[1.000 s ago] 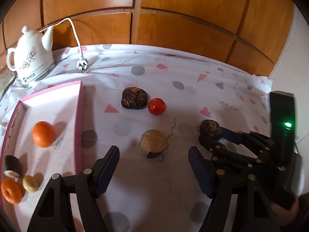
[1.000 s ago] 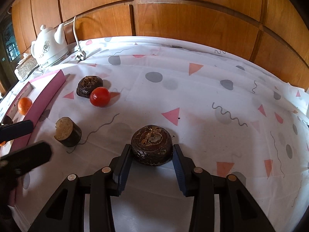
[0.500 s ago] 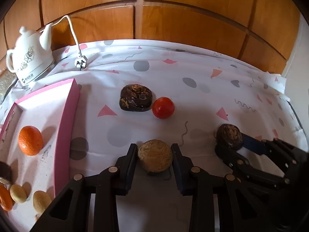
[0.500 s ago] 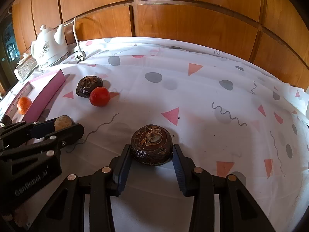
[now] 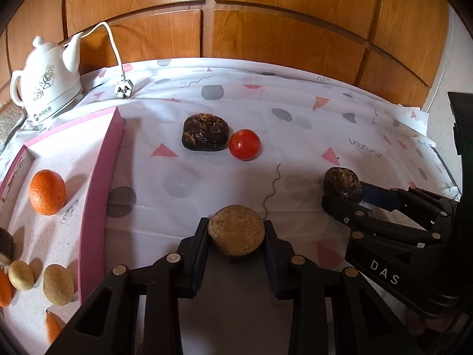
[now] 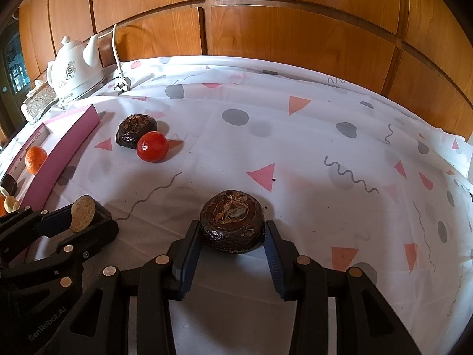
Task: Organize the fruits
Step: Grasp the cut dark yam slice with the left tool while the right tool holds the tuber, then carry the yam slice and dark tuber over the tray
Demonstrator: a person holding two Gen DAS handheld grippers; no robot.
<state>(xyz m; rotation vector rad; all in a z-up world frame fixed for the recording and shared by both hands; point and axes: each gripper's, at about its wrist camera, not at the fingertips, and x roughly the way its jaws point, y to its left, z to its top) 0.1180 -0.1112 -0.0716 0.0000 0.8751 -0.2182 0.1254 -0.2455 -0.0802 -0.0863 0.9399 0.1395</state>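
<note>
Gripping a tan-faced cut fruit piece, the left tongs sit low over the tabletop. The right tongs clamp a dark wrinkled fruit, apparently resting on the cloth. A tomato lies beside the pink tray.

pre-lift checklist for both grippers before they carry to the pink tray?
1. Left gripper shut on the tan-faced fruit piece: ok, pads touch both sides.
2. Right gripper shut on the dark brown fruit: ok, it sits between the pads with no gap showing.
3. Either fruit lifted off the tablecloth: cannot tell.
4. Free space in the pink tray: ok, bare floor around the orange.
5. Path to the tray: ok for the left gripper; the right gripper has the left one between it and the tray.
6. Tomato and dark lumpy fruit clear of both grippers: ok, still to be sorted.
</note>
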